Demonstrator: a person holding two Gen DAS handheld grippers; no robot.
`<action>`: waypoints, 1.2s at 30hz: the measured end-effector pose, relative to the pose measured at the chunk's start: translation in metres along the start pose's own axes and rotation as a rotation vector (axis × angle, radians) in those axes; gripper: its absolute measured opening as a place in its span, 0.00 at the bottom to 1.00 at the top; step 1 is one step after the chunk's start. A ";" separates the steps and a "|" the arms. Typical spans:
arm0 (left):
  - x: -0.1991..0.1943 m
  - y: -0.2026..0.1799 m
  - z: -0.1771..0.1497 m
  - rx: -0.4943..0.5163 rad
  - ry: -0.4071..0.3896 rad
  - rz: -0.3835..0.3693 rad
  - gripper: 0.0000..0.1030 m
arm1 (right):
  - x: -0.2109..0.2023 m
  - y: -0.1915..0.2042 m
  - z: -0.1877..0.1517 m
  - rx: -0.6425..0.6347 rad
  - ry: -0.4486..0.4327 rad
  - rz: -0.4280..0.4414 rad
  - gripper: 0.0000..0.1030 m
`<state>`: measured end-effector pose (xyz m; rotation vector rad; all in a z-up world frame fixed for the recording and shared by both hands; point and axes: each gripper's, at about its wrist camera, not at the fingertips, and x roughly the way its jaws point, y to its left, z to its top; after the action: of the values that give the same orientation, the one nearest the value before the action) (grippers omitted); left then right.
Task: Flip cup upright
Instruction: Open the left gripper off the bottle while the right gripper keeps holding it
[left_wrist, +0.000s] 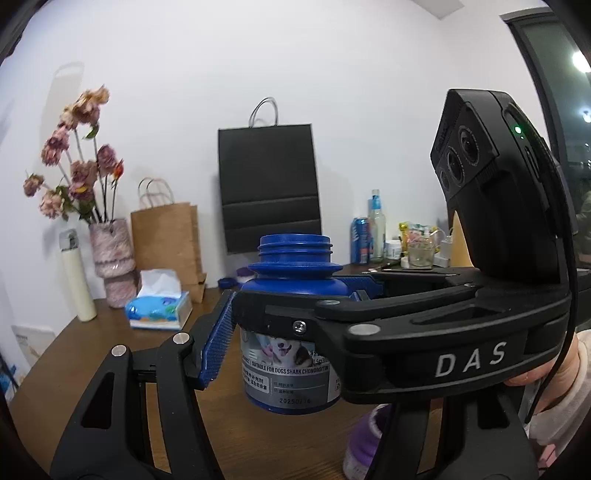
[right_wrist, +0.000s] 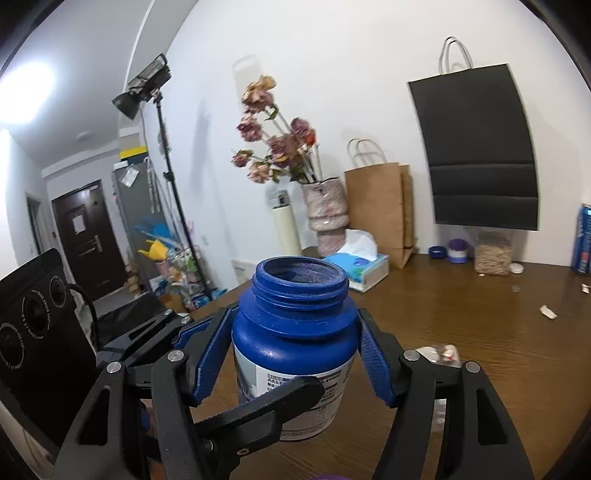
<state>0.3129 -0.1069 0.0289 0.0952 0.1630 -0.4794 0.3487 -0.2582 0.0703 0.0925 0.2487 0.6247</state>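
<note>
The cup is a blue plastic bottle (left_wrist: 291, 280) with a dog label. It stands upright with its open mouth (right_wrist: 303, 271) facing up, just over the wooden table (right_wrist: 461, 332). My left gripper (left_wrist: 295, 301) is shut on it. The left blue pad (left_wrist: 218, 339) meets its side; the other finger is hidden behind the right tool. My right gripper (right_wrist: 295, 332) also clamps the bottle below the shoulder, with a blue pad on each side. In the left wrist view it reaches in from the right, marked DAS (left_wrist: 471, 358). A left finger (right_wrist: 258, 406) crosses the label.
Along the back wall stand a tissue box (left_wrist: 159, 310), a vase of dried flowers (left_wrist: 110, 258), a brown bag (left_wrist: 166, 243), a black bag (left_wrist: 269, 188), a cream flask (left_wrist: 79, 277) and cans and bottles (left_wrist: 369, 236). A purple-white object (left_wrist: 365, 443) lies near the front. Paper scraps (right_wrist: 548, 312) lie on the right.
</note>
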 end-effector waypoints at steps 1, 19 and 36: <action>0.000 0.003 -0.002 -0.008 0.011 0.007 0.56 | 0.004 0.000 0.000 -0.002 0.012 0.009 0.70; 0.029 -0.035 -0.028 -0.055 0.115 -0.059 0.56 | -0.013 -0.019 -0.036 -0.060 0.139 -0.175 0.70; 0.017 -0.048 -0.062 -0.043 0.265 -0.044 0.55 | 0.004 -0.015 -0.076 -0.045 0.359 -0.196 0.70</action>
<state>0.2971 -0.1490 -0.0379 0.1133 0.4361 -0.5061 0.3403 -0.2672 -0.0063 -0.0883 0.5831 0.4481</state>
